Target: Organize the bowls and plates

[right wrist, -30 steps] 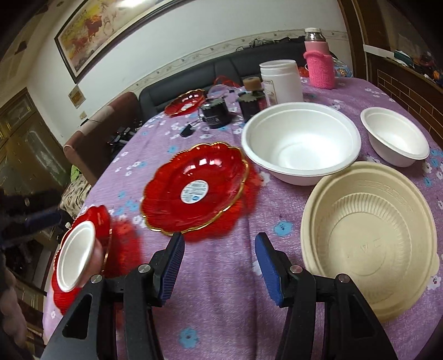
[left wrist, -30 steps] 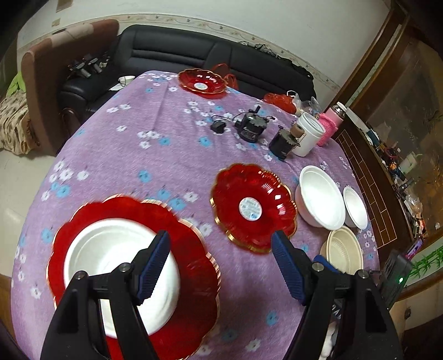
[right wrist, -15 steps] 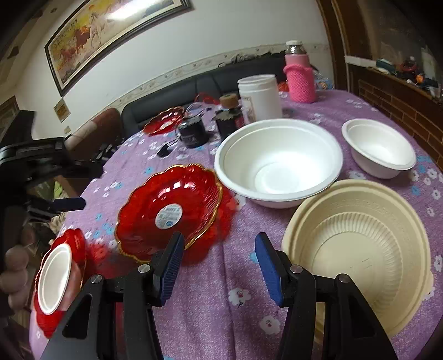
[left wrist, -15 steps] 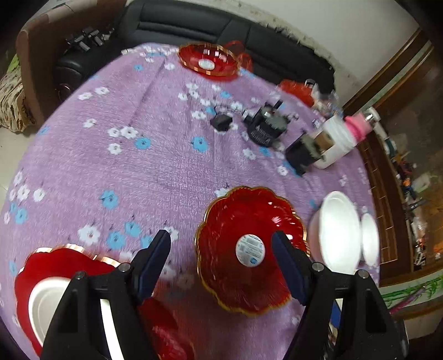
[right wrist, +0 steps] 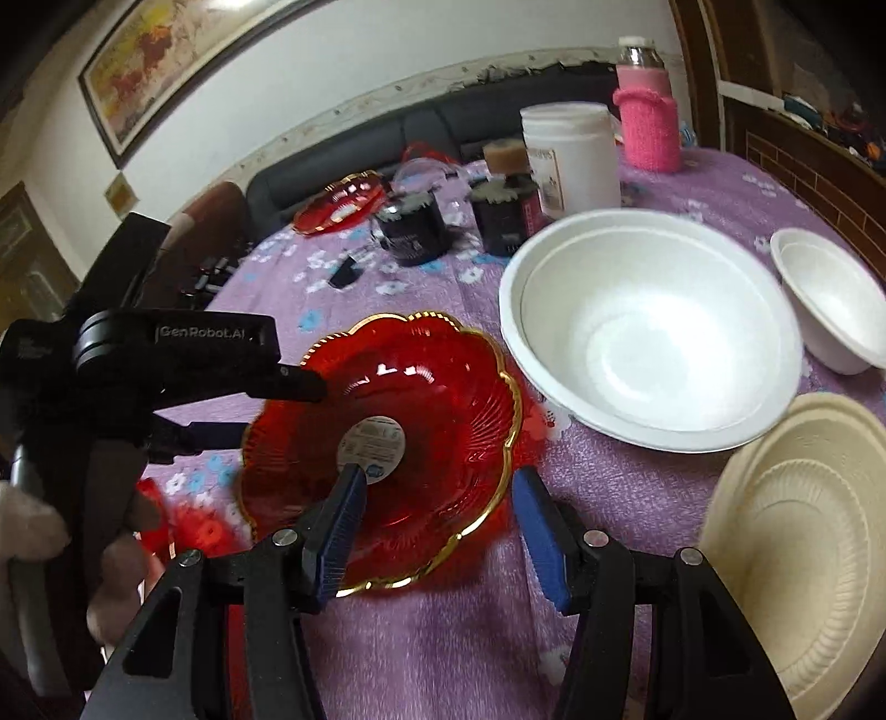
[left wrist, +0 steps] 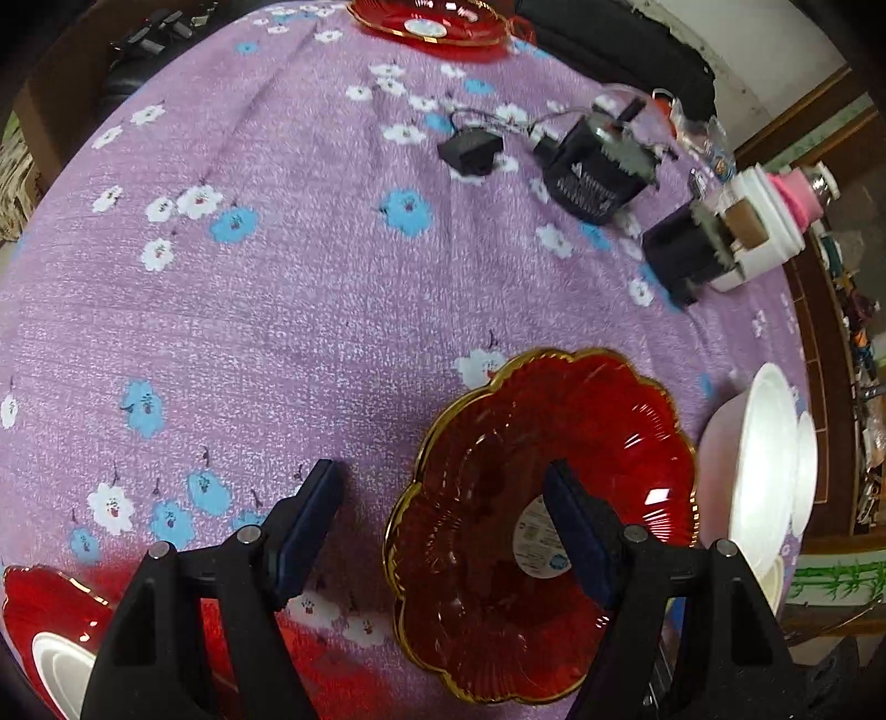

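A red gold-rimmed plate [left wrist: 531, 498] [right wrist: 421, 437] lies on the purple flowered tablecloth. My left gripper [left wrist: 443, 515] is open and empty; its right finger is over the plate's left half. My right gripper [right wrist: 443, 515] is open and empty over the plate's near rim. A large white bowl [right wrist: 653, 338] [left wrist: 758, 471], a small white bowl [right wrist: 830, 299] and a cream bowl [right wrist: 803, 548] sit to the right. Another red plate with a white dish in it [left wrist: 50, 637] lies at the lower left. A third red plate [left wrist: 432, 25] [right wrist: 340, 202] sits at the far edge.
Two black jars [left wrist: 592, 166] [right wrist: 412, 224], a black adapter [left wrist: 470, 149], a white canister [right wrist: 570, 155] and a pink-sleeved bottle [right wrist: 648, 122] stand at the table's far right. A black sofa [right wrist: 443, 127] is behind. The left handheld gripper body [right wrist: 138, 360] shows in the right view.
My left gripper has moved forward and right from the plate with the white dish to the middle red plate. My right gripper has closed in on the same plate.
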`<state>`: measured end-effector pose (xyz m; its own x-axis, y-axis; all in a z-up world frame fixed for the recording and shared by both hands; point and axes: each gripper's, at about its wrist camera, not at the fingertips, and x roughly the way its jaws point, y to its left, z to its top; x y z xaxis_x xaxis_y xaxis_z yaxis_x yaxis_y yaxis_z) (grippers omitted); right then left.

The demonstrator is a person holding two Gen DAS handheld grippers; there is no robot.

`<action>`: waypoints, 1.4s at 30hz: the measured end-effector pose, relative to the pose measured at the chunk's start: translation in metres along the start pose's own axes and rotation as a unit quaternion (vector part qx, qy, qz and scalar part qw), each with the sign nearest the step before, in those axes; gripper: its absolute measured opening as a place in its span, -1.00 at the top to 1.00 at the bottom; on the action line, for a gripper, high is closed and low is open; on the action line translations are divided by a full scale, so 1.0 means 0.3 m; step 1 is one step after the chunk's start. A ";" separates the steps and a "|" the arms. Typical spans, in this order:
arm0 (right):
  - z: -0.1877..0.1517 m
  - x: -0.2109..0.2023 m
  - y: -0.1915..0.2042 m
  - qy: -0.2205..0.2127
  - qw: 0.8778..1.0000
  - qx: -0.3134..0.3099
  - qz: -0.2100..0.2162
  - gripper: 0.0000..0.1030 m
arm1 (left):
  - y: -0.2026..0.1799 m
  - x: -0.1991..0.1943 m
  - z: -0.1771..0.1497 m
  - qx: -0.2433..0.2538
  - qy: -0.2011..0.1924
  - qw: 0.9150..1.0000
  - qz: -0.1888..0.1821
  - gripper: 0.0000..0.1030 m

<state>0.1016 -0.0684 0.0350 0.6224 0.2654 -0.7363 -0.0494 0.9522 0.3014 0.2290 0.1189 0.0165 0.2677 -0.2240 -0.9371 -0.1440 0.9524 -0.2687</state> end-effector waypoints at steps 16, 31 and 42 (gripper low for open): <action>0.010 0.050 -0.073 -0.006 0.998 0.022 0.060 0.52 | -0.062 -0.051 -0.047 0.041 -0.027 0.999 0.023 0.01; -0.009 -0.130 0.019 -0.045 0.992 0.004 0.119 0.53 | 0.069 -0.311 -0.249 0.003 -0.084 0.996 -0.027 0.01; -0.117 -0.262 0.194 -0.045 0.989 -0.052 0.130 0.53 | 0.237 -0.451 -0.430 -0.031 -0.110 0.993 -0.041 0.01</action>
<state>0.0223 -0.0286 0.0891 0.6440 0.4942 -0.5840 -0.2947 0.8647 0.4068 0.0597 0.1903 0.0953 0.4820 -0.2429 -0.8418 -0.1688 0.9170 -0.3613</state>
